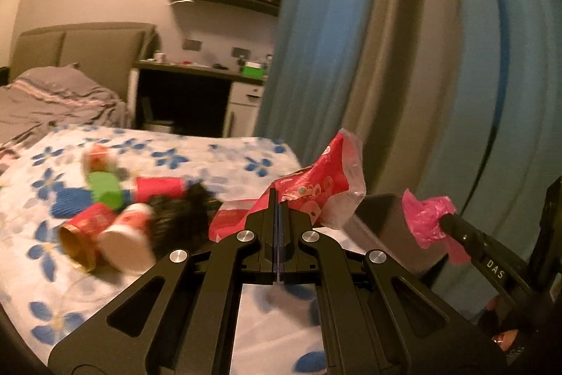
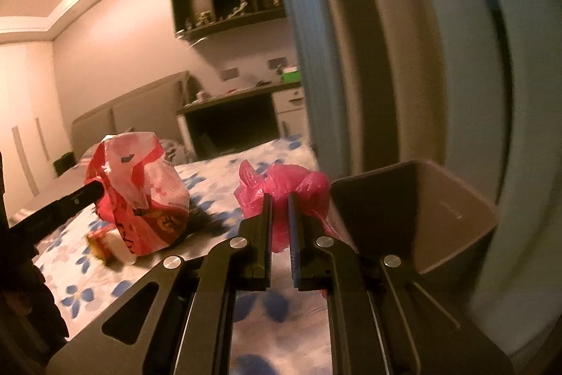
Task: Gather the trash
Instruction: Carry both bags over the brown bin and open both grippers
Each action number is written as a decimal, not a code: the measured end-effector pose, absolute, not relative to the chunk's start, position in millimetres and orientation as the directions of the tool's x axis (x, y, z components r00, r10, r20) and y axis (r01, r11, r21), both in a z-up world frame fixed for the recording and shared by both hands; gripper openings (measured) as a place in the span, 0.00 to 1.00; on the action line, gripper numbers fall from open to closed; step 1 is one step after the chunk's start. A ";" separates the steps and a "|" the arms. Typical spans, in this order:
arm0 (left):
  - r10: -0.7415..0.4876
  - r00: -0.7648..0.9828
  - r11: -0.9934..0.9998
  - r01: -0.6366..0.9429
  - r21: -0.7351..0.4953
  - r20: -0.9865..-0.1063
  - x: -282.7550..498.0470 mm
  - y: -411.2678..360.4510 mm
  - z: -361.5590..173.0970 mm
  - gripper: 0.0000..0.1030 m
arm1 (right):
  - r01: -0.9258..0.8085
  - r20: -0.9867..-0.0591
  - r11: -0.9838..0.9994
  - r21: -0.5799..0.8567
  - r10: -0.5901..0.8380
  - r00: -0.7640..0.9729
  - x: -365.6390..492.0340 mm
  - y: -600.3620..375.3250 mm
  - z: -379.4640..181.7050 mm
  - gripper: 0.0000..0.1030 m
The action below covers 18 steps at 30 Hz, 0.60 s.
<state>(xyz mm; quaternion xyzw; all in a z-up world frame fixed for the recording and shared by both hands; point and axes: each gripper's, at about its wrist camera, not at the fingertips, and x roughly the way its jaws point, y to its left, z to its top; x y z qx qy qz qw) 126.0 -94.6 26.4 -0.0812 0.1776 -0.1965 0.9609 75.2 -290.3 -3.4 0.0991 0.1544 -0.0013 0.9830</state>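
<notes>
Left wrist: claw [image 1: 278, 199] pinches crinkled red wrapper [image 1: 316, 185].

red wrapper [image 1: 316, 185] pinched aloft, pink bag [image 2: 281, 188] likewise

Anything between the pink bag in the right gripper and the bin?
Nothing visible. The pink bag, pinched in the right gripper, hangs just left of the dark bin, whose open mouth faces it with no object in between.
</notes>
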 end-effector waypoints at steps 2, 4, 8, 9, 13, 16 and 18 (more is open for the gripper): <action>-0.433 0.849 0.898 0.378 -0.225 -0.301 131.0 -110.3 27.9 0.00 | 0.065 -0.295 0.979 0.194 -0.005 0.956 75.9 -304.6 -1.5 0.09; -0.468 0.835 0.881 0.416 -0.225 -0.288 137.0 -130.7 30.4 0.00 | 0.095 -0.284 0.976 0.193 -0.037 0.958 77.1 -315.5 0.4 0.09; -0.525 0.807 0.850 0.478 -0.223 -0.269 147.9 -169.9 32.1 0.00 | 0.145 -0.267 0.971 0.190 -0.091 0.959 82.9 -336.7 3.9 0.09; -0.533 0.803 0.845 0.488 -0.219 -0.266 149.7 -176.9 32.3 0.00 | 0.152 -0.264 0.970 0.190 -0.098 0.960 83.8 -340.2 3.8 0.09; -0.565 0.785 0.825 0.532 -0.191 -0.254 158.4 -210.8 29.0 0.00 | 0.178 -0.254 0.964 0.198 -0.126 0.959 90.0 -356.0 3.0 0.09; -0.587 0.767 0.810 0.558 -0.182 -0.260 166.4 -231.6 25.0 0.00 | 0.194 -0.255 0.959 0.207 -0.139 0.957 95.7 -368.1 1.2 0.09; -0.604 0.752 0.797 0.576 -0.183 -0.264 171.4 -244.5 21.9 0.00 | 0.204 -0.258 0.956 0.212 -0.146 0.955 100.0 -374.7 -1.0 0.09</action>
